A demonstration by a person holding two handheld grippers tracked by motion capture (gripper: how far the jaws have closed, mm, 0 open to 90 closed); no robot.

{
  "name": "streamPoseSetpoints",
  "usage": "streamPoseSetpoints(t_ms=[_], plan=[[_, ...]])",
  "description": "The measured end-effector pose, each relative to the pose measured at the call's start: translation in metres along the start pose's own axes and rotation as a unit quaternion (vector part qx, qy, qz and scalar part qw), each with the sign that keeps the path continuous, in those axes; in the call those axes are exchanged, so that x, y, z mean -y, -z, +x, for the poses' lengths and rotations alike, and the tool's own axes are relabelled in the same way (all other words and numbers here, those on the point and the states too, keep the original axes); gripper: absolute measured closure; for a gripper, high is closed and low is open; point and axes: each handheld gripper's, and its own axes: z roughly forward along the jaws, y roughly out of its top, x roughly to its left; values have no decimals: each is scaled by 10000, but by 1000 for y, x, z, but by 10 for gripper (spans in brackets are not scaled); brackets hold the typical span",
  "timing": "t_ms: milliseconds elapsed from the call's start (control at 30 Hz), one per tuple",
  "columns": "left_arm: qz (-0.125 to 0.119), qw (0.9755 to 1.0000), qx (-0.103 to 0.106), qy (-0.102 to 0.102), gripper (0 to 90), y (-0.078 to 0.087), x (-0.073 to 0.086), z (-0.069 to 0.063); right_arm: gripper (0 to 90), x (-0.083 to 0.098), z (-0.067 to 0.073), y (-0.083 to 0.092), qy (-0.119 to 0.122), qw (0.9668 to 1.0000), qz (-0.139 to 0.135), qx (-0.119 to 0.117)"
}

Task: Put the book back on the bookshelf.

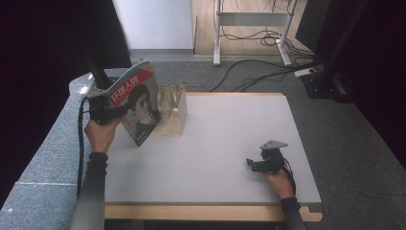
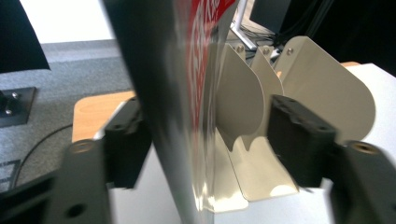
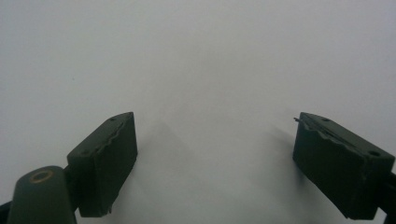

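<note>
Left gripper [image 1: 111, 114] fingers apart — magazine [image 1: 139, 103] between them, unclamped, leaning against file rack [image 1: 173, 111]. Right gripper [image 1: 256, 164] fingers apart, idle on table [image 1: 225, 143].

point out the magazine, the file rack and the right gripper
magazine [image 1: 140, 103], high view, front cover
file rack [image 1: 175, 116], high view, near side wall
right gripper [image 1: 250, 163], high view, between its jaw tips

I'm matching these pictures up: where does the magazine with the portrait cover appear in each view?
High view: glossy magazine with the portrait cover, upper left, tilted beside the cream metal divider rack.
Left gripper view: centre, edge-on between the open jaws.
Right gripper view: bare white tabletop.
Shared landmark: the rack.
</note>
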Motion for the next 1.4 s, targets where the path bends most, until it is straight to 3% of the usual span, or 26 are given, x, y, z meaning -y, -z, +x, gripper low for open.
streamPoseSetpoints(t_ms=[167, 467, 733, 867, 1000, 1200, 1300, 1400], plan=[[-35, 9998, 189, -1, 151, 12, 5, 2, 128, 0, 0, 0, 6, 10000, 5, -6], [76, 9995, 289, -84, 12, 31, 12, 0, 128, 0, 0, 0, 11, 10000, 6, -3], [3, 9991, 323, -281, 0, 48, 27, -13, 129, 0, 0, 0, 12, 10000, 5, -2], [8, 9981, 330, -529, 0, 60, 35, -27, 129, 0, 0, 0, 13, 10000, 5, -1], [105, 9966, 402, -712, 0, 63, 44, -37, 128, 0, 0, 0, 4, 10000, 8, -2], [84, 9953, 607, -750, 0, 61, 55, -49, 129, 0, 0, 0, 4, 10000, 8, -2], [156, 9941, 757, -763, 0, 55, 62, -58, 129, 0, 0, 0, 1, 10000, 10, -2], [258, 9913, 984, -840, 0, 44, 72, -72, 129, 0, 0, 0, -4, 10000, 14, -3]])
